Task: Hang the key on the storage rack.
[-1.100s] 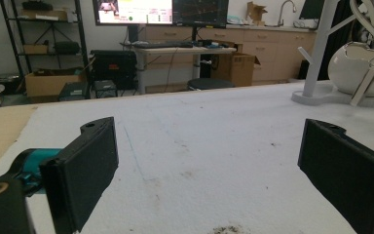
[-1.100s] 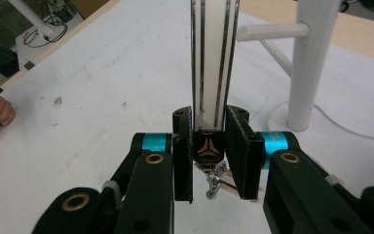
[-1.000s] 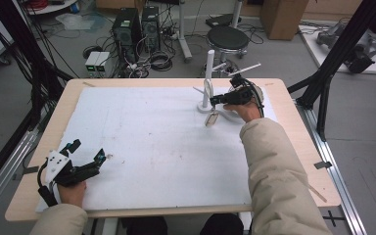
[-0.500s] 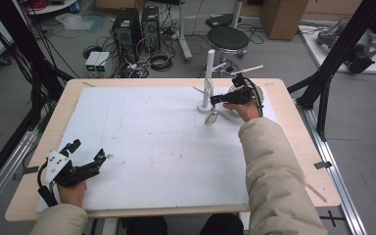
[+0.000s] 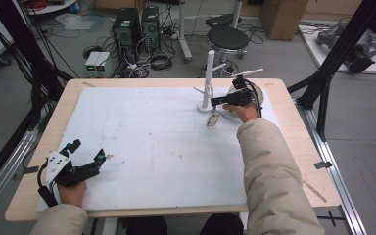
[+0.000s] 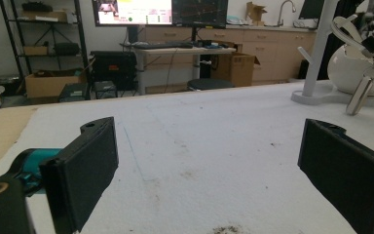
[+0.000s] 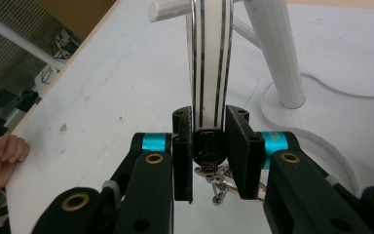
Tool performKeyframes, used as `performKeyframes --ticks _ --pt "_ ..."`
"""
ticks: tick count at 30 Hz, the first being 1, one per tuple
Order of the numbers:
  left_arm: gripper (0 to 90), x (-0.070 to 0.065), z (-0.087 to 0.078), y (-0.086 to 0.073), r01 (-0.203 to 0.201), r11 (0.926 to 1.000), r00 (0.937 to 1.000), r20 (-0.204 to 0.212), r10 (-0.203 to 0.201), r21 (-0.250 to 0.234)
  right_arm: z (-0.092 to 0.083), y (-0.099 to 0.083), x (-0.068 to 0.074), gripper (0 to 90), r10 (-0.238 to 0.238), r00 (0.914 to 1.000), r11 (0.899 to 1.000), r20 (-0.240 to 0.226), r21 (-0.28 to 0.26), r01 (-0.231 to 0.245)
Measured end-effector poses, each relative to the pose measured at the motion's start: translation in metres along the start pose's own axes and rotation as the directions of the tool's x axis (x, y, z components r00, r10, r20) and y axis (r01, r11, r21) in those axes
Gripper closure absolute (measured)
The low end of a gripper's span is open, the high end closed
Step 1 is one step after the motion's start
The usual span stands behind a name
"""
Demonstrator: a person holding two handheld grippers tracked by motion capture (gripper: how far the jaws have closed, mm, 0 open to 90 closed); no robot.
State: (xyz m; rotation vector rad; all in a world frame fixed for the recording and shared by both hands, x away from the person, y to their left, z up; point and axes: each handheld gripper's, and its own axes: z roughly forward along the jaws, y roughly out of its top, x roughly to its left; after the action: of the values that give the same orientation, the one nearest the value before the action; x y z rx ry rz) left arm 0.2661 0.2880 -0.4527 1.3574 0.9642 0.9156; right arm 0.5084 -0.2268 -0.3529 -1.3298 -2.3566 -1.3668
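Clamping a striped strap (image 7: 212,58) between its black jaws, the right claw (image 7: 209,156) sits low in the right gripper view; the jaws are nearly closed on a dark clasp at the strap's lower end, with a small metal chain (image 7: 217,183) dangling beneath. The strap runs up the frame towards a white peg (image 7: 168,9) of the white stand (image 7: 277,53), which rises at upper right; in the high view that claw (image 5: 225,100) is at the upper middle of the frame, just beside the stand (image 5: 208,78), and a small metallic tag (image 5: 213,119) lies or hangs below it, though which is hard to tell from there.

Doing this step well probably means keeping the grip firm on the clasp, lifting the strap's loop level with the peg and sliding it on without nudging the post; the other branches of the stand crowd the approach, and a round white object (image 6: 353,68) sits close behind.

The left claw (image 5: 85,156) rests at lower left of the high view, jaws spread wide with nothing between them, well apart from the work; the white tabletop (image 5: 152,147) between them is bare but smudged.
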Motion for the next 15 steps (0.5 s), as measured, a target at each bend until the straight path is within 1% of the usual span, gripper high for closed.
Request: performKeyframes --ticks 2,3,4,5,6,7,8,10,11,12,13,14,15 --pt "7.9 0.000 0.000 0.000 0.001 1.0000 1.0000 0.000 -0.001 0.000 0.001 0.000 0.001 73.9 -0.008 0.9999 1.000 0.015 0.000 0.008" --pt "7.9 0.000 0.000 0.000 -0.001 1.0000 1.0000 0.000 0.001 0.001 0.001 0.000 0.001 73.9 -0.008 0.9999 1.000 0.015 0.000 0.008" --pt "7.9 0.000 0.000 0.000 -0.001 1.0000 1.0000 0.000 0.001 0.001 0.001 0.001 0.002 73.6 -0.027 0.9994 1.000 0.022 -0.002 0.027" --pt "7.9 0.000 0.000 0.000 0.000 1.0000 1.0000 0.000 0.000 0.000 0.001 0.001 0.002 72.6 -0.032 0.9993 0.999 0.021 0.006 0.032" --pt "7.9 0.000 0.000 0.000 -0.001 1.0000 1.0000 0.000 0.001 0.000 0.001 0.001 0.003 68.7 -0.035 0.9990 0.999 0.028 0.009 0.035" --pt "7.9 0.000 0.000 0.000 -0.004 1.0000 1.0000 0.000 0.004 0.001 0.001 0.001 0.004 56.7 -0.049 0.9979 0.999 0.042 0.010 0.048" --pt "7.9 0.000 0.000 0.000 -0.005 1.0000 1.0000 0.000 0.005 0.001 0.002 0.001 0.004 47.7 -0.045 0.9979 0.999 0.047 0.005 0.045" --pt "7.9 0.000 0.000 0.000 -0.005 1.0000 1.0000 -0.001 0.005 0.001 0.002 0.000 0.006 34.9 -0.034 0.9990 0.999 0.030 -0.003 0.034" --pt "7.9 0.000 0.000 0.000 -0.005 1.0000 1.0000 0.000 0.005 0.000 0.001 0.000 0.008 30.0 -0.049 0.9986 0.999 0.021 -0.006 0.049" --pt "7.9 0.000 0.000 0.000 -0.006 1.0000 1.0000 0.000 0.006 0.000 -0.002 -0.001 0.014 18.8 -0.088 0.9961 0.996 0.004 -0.030 0.088" --pt "7.9 0.000 0.000 0.000 -0.007 1.0000 1.0000 0.000 0.007 -0.001 -0.002 -0.001 0.014 18.8 -0.088 0.9961 0.996 0.004 -0.030 0.088" --pt "7.9 0.000 0.000 0.000 -0.007 1.0000 1.0000 0.000 0.007 -0.001 -0.003 -0.002 0.018 12.4 -0.109 0.9940 0.993 0.010 -0.039 0.109" --pt "7.9 0.000 0.000 0.000 -0.009 1.0000 1.0000 0.001 0.009 -0.002 -0.006 -0.003 0.021 9.7 -0.135 0.9908 0.990 0.016 -0.038 0.135"
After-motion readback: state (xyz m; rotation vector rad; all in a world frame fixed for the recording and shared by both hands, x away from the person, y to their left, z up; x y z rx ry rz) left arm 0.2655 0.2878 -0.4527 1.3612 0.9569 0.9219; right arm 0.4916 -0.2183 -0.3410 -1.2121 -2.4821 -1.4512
